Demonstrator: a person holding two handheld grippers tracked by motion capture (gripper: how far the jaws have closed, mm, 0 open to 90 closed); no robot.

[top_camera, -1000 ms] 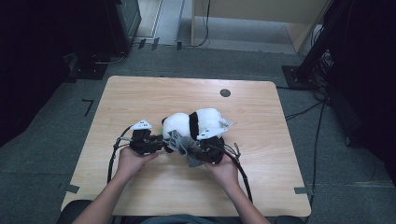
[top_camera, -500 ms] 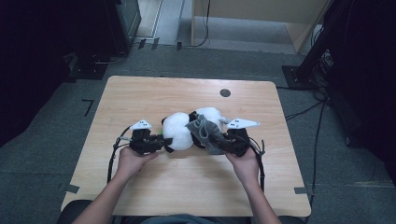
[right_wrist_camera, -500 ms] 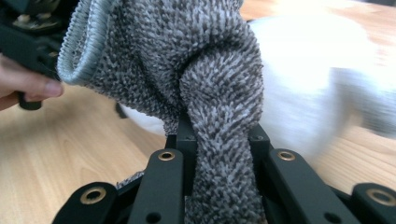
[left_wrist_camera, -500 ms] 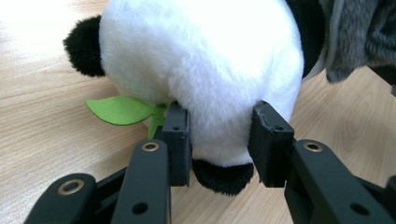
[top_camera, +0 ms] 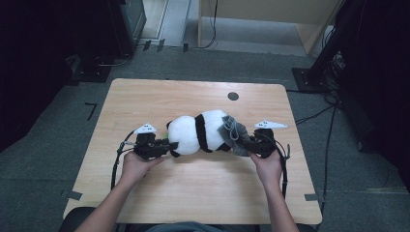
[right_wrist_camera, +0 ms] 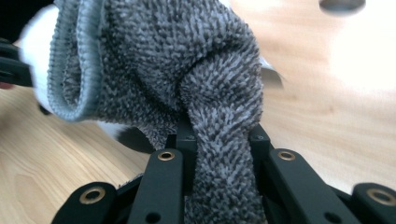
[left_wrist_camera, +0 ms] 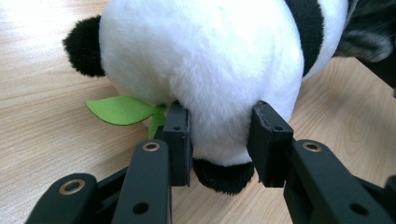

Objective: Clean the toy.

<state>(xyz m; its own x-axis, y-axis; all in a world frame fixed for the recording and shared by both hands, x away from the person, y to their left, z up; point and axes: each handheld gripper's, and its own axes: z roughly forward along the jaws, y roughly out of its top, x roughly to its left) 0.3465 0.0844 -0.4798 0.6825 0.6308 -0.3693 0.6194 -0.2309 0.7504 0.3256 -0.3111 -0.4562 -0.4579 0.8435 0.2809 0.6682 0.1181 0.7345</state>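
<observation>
From the high view, the plush panda (top_camera: 198, 134) lies on its side around the middle of the surface (top_camera: 193, 193), nearer the near edge than the far one, stretched between the left tool (top_camera: 167, 146) at its one end and the right tool (top_camera: 244, 147) at the other, where a grey sock (top_camera: 232, 133) sits partly over it. In the left gripper view, the left tool (left_wrist_camera: 224, 140) is clamped on a fold of the panda's (left_wrist_camera: 205, 60) white fur above a black paw, with a green felt leaf (left_wrist_camera: 122, 109) beside one jaw; this pinch looks shallow, so a hard pull could tear it loose. In the right gripper view, the right tool (right_wrist_camera: 222, 140) is closed on the sock's (right_wrist_camera: 187, 70) fuzzy fabric; the knit may stretch or slip off rather than slide onward.
</observation>
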